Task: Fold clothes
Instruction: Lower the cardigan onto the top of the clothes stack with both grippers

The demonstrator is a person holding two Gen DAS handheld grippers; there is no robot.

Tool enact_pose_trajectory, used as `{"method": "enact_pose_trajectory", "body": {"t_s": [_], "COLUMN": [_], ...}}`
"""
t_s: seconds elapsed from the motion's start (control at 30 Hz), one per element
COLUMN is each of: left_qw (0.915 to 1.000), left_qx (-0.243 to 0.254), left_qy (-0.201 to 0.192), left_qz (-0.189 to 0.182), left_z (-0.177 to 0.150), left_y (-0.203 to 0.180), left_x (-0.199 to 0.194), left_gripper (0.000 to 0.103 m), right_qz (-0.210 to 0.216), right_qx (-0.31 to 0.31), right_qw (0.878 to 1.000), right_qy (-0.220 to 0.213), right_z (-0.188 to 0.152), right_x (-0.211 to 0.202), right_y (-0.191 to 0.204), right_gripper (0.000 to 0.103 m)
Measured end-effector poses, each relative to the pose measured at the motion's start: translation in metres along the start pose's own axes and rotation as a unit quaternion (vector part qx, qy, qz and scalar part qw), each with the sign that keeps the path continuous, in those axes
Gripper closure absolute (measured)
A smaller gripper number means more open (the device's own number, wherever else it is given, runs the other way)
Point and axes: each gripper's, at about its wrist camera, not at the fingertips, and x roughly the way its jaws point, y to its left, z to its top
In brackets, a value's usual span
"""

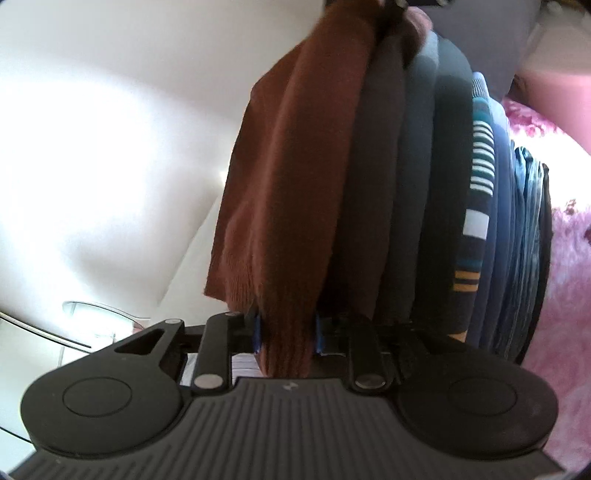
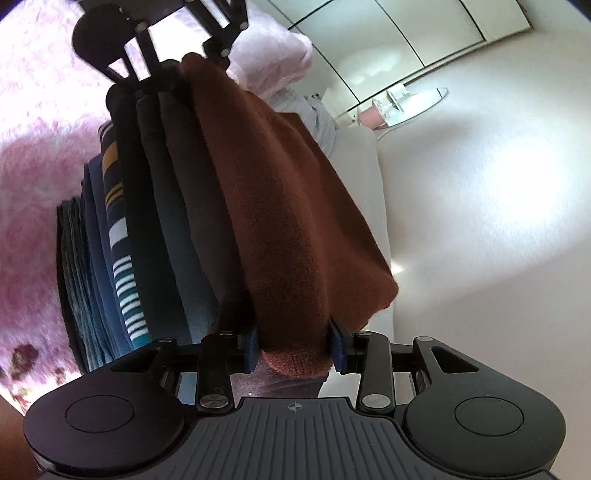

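A rust-brown knit garment (image 1: 295, 177) stretches between both grippers, folded along its length. My left gripper (image 1: 288, 332) is shut on one end of it, blue pads pressed against the cloth. My right gripper (image 2: 295, 347) is shut on the other end of the brown garment (image 2: 280, 206). Beside it lies a stack of folded clothes (image 1: 443, 192): dark grey, navy, a striped piece, and blue ones. The brown garment rests against the stack's (image 2: 155, 221) outermost grey layer. In the right wrist view the left gripper (image 2: 173, 74) shows at the far end of the garment.
A fluffy pink blanket (image 1: 561, 258) lies beyond the stack, also the pink blanket (image 2: 33, 177) in the right wrist view. White wall and wardrobe doors (image 2: 424, 33) fill the other side. A small white round table (image 2: 413, 101) holds a pink object.
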Motion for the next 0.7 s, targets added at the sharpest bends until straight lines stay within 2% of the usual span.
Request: {"method": "enact_pose_trajectory", "body": {"t_s": [0.2,0.37,0.47,0.57,0.7], "left_qw": [0.9974,0.9904,0.9800,0.9719,0.9600], "left_qx": [-0.070,-0.135,-0.195,-0.228,-0.270], "left_qy": [0.008,0.012,-0.014,-0.050,-0.062], "left_qz": [-0.012,-0.026,-0.039,-0.032,-0.038], "left_z": [0.003,0.003,-0.001,0.015,0.017], "left_y": [0.011,0.023,0.036,0.043,0.073], "left_x": [-0.012,-0.024,-0.044,-0.065,-0.042], "left_gripper": [0.081,0.080,0.079,0.078,0.077], "right_qz": [-0.014,0.001,0.014,0.019,0.015], "right_qx": [0.023,0.119,0.182,0.237,0.297], "right_qw": [0.999,0.992,0.983,0.971,0.952], "right_qy": [0.018,0.028,0.004,-0.027,-0.067], "right_z": [0.000,-0.002,0.003,0.010,0.024], "right_x": [-0.013,-0.033,-0.048,-0.059,-0.057], "right_y": [0.002,-0.003,-0.012,-0.023,-0.049], "right_gripper": [0.059,0.058,0.058,0.058,0.058]}}
